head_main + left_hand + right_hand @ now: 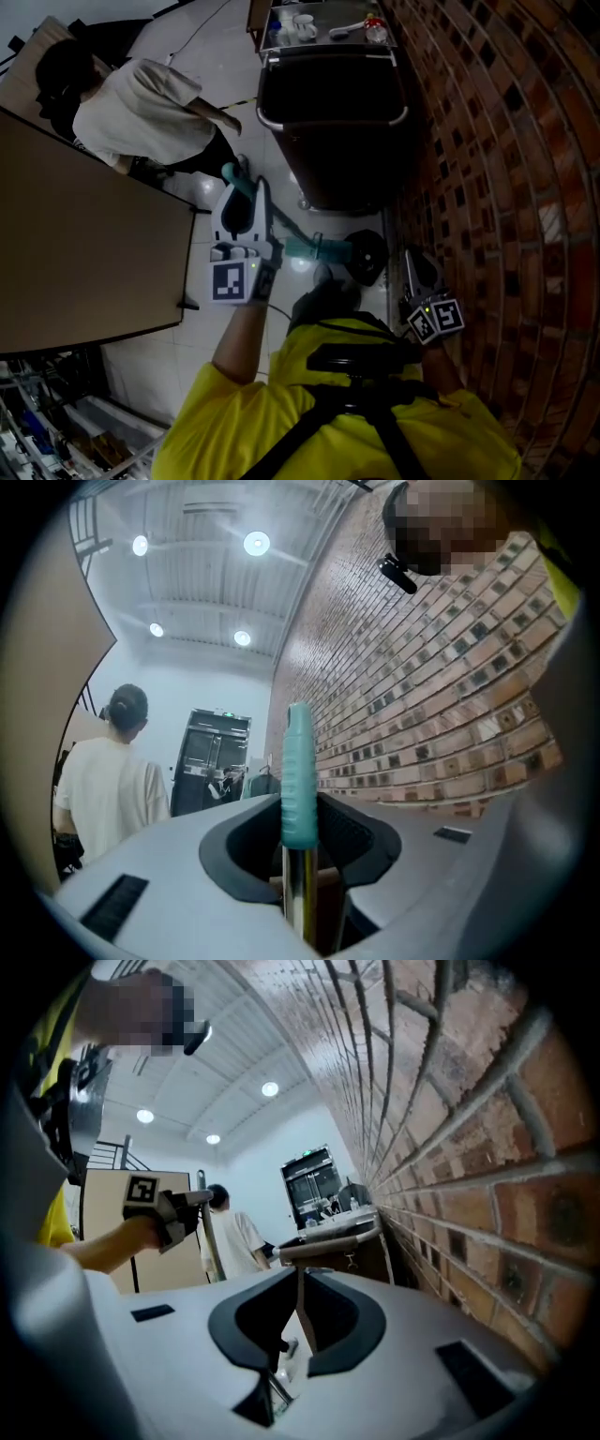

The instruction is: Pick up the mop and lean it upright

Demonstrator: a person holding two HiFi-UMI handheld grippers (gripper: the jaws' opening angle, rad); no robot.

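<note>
The mop has a teal hand grip (299, 771) on a shiny metal pole. My left gripper (302, 829) is shut on it just below the teal grip. In the head view the left gripper (242, 202) holds the pole slanted over the white floor. The pole runs down to a teal collar (314, 248) and the black mop head (366, 255) near the wall. My right gripper (412, 267) hangs by the brick wall, apart from the mop. In its own view the right gripper (300, 1312) has its pads together with nothing between them.
A brick wall (506, 187) runs along the right. A dark trolley (333, 103) with cups on top stands ahead against it. A person in a white shirt (141, 112) crouches at the left, beside a brown tabletop (84, 244). Cluttered shelves (56, 422) fill the bottom left.
</note>
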